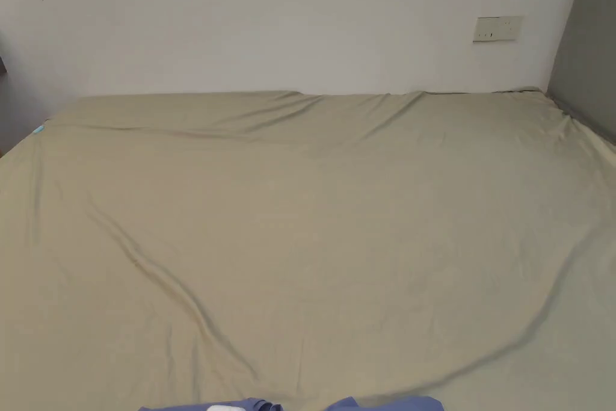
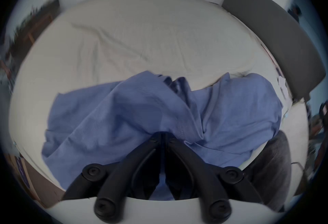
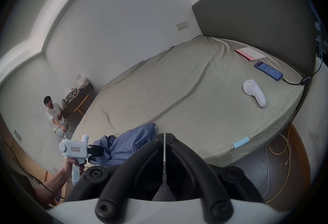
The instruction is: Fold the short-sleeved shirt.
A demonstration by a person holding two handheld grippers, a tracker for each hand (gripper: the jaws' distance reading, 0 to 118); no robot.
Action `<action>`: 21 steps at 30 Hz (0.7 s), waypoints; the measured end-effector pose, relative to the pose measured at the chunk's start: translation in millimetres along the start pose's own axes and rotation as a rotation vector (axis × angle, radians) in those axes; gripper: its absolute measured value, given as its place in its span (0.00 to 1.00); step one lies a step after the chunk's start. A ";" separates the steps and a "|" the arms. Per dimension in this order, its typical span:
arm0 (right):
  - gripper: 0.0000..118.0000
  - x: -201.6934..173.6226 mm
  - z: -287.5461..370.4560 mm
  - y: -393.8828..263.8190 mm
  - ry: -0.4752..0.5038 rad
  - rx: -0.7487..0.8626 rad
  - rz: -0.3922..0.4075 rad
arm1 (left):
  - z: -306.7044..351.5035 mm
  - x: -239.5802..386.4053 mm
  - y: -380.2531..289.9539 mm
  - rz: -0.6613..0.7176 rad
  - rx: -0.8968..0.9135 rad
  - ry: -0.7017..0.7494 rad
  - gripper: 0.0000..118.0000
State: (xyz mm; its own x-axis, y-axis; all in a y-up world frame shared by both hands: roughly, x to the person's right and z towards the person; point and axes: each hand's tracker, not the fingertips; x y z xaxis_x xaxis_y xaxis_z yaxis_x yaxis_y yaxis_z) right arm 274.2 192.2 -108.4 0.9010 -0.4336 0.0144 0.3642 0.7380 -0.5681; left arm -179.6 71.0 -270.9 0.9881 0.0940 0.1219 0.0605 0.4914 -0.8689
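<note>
Head view: above near bed (image 1: 313, 219) edge, facing wall. Left gripper view: close over shirt (image 2: 142, 112), same direction. Right gripper view: off near edge, angled toward headboard (image 3: 257, 20) corner; shirt shared.

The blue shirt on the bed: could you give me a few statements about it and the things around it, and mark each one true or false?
1. The shirt lies crumpled at the near edge of the bed. True.
2. The shirt is folded into a neat square. False: it is bunched and unfolded.
3. The left gripper has its fingers shut on the shirt. True.
4. The right gripper also grips the shirt. False: its fingers are shut on nothing.
5. A phone lies on the bed with a cable plugged in. True.
6. The white controller lies on the floor. False: it lies on the bed.
</note>
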 end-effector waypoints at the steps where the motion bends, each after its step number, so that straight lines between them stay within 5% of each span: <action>1: 0.09 0.3 1.5 -0.8 0.000 0.005 -0.005 | 5.4 2.5 -3.5 -0.016 0.014 -0.003 0.06; 5: 0.09 -0.6 2.0 0.7 -0.006 0.006 0.002 | 30.6 -6.0 -23.6 0.120 -0.036 -0.262 0.06; 10: 0.09 0.9 5.0 3.9 -0.005 0.017 0.006 | 63.6 -48.1 -2.9 0.207 0.158 -0.173 0.06; 14: 0.09 3.5 5.6 4.2 -0.009 0.019 0.015 | 63.1 -94.8 36.3 0.281 0.281 -0.060 0.22; 21: 0.09 -0.2 3.6 -1.2 -0.009 0.015 -0.001 | -22.1 -114.9 46.5 0.245 -0.007 -0.163 0.22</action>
State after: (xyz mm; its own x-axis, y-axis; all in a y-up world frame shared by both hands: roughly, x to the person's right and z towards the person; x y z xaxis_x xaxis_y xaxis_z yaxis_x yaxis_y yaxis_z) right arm 274.4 193.3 -104.7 0.9026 -0.4298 0.0231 0.3690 0.7451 -0.5556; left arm -287.2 63.9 -335.9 0.9376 0.3474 -0.0168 -0.1756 0.4311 -0.8851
